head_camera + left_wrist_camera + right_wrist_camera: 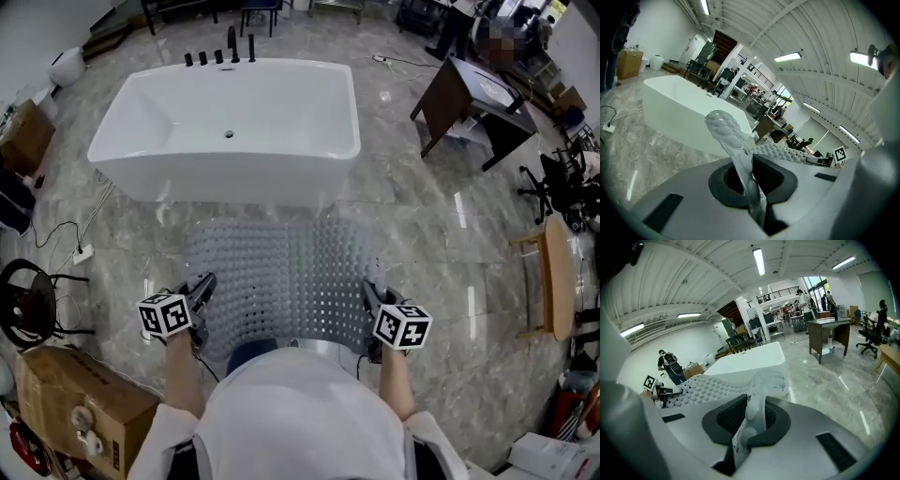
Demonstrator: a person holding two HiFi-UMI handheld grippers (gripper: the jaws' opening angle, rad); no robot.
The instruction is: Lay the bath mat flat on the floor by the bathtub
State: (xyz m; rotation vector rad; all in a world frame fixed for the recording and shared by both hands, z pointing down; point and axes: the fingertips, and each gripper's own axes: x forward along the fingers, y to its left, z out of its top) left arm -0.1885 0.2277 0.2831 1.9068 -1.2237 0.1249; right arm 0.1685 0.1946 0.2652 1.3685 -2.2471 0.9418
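Observation:
A clear, bubbly bath mat (pixel 281 277) with rows of holes hangs spread between my two grippers, above the marble floor in front of the white bathtub (pixel 230 127). My left gripper (pixel 199 298) is shut on the mat's near left corner; the pinched edge (pixel 736 145) sticks up out of the jaws. My right gripper (pixel 371 302) is shut on the near right corner, and the mat's edge (pixel 757 404) curls up between its jaws. The bathtub (pixel 679 110) stands just beyond in both gripper views (pixel 750 359).
A cardboard box (pixel 80 403) sits at the near left beside a black chair (pixel 28 305). A power strip and cable (pixel 80 251) lie left of the mat. A dark desk (pixel 473 108) stands at the far right, a wooden stool (pixel 553 277) to the right.

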